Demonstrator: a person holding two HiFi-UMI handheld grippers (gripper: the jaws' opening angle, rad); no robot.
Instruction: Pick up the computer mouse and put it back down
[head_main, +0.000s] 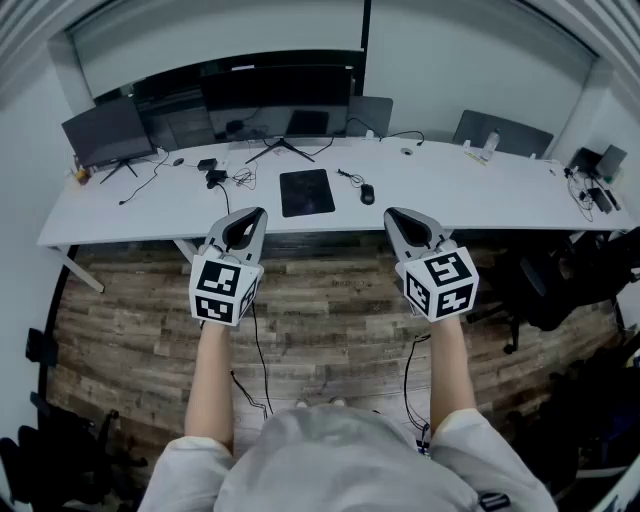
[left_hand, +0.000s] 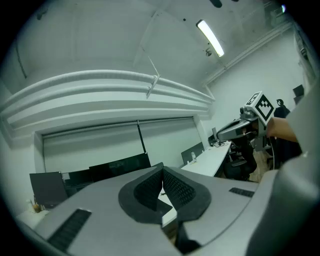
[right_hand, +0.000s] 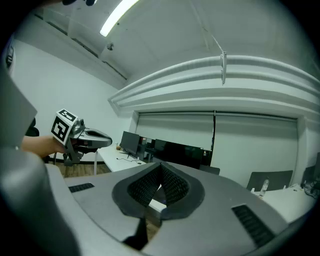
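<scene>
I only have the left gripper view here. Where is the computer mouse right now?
Observer: On the white desk, the computer mouse lies right of the black mouse pad, not touching it.
Operator: Are the right tongs holding anything?
Observer: No. The right tongs are shut, with nothing between them.

Left tool (left_hand: 162, 169) is matt grey plastic, pads (left_hand: 178, 188) rough black — desk (left_hand: 214, 159) smooth.
</scene>
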